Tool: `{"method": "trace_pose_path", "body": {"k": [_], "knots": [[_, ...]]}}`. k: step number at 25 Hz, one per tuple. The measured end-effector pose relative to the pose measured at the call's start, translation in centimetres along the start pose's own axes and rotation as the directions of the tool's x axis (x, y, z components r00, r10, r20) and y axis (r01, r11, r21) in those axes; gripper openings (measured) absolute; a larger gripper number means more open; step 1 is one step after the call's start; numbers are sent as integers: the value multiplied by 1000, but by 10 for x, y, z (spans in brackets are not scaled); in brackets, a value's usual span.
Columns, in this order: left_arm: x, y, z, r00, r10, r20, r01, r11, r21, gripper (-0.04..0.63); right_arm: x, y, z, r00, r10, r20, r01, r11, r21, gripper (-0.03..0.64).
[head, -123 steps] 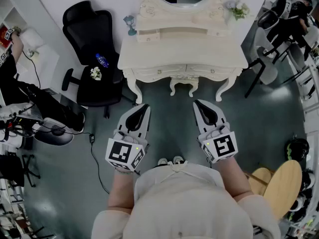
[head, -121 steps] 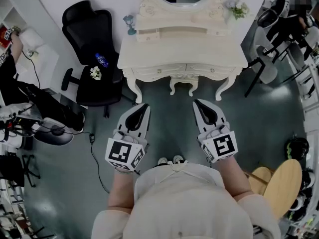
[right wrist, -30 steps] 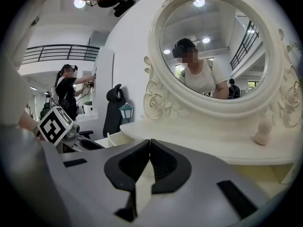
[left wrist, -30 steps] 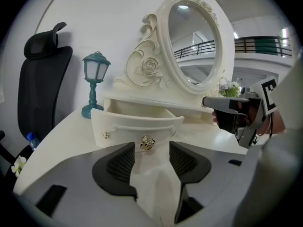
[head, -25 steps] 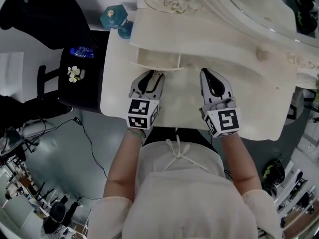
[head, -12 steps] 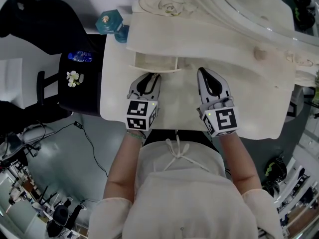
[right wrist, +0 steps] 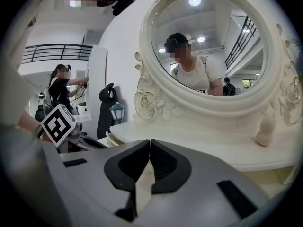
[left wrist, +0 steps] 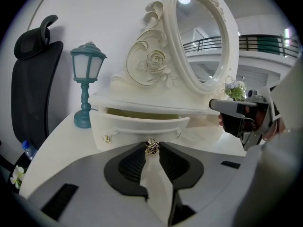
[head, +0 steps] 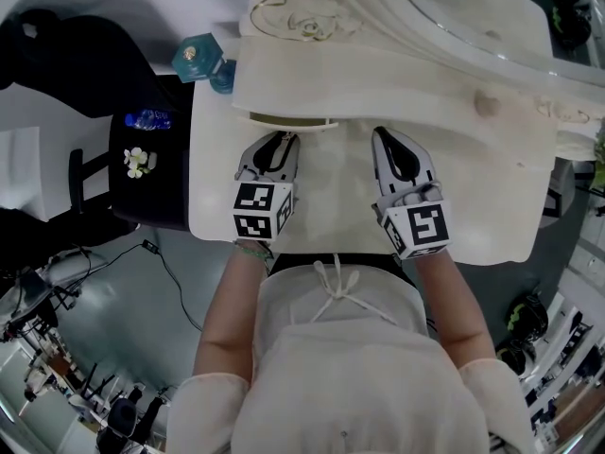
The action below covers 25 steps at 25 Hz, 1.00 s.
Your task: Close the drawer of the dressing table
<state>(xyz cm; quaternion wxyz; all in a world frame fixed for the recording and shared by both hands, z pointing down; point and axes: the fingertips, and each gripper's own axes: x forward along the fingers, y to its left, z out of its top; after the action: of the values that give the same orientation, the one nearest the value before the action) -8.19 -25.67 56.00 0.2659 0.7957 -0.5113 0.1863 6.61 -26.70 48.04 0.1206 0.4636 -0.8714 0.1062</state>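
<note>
At the drawer [left wrist: 132, 129], left tool [left wrist: 152, 144] just closed on knob [left wrist: 151, 148]; right tool [right wrist: 149, 142] together.

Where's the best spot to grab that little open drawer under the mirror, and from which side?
The small metal knob at the middle of the drawer front, approached straight from the front. It juts out toward you; the panel itself looks too broad to pinch.

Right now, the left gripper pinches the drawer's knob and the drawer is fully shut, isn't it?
Not fully shut: the drawer stands slightly open, as the left gripper view shows. The left gripper, whose jaws have just been closing, does pinch the knob.
</note>
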Motion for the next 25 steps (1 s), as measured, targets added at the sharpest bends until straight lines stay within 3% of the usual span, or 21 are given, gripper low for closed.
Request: {"method": "trace_pose_path", "body": {"k": [25], "knots": [[27,9,22,1000,-25,6,25,1000,-18,104,7,-20,21,998,-46,32,47,998,-39,5]]}}
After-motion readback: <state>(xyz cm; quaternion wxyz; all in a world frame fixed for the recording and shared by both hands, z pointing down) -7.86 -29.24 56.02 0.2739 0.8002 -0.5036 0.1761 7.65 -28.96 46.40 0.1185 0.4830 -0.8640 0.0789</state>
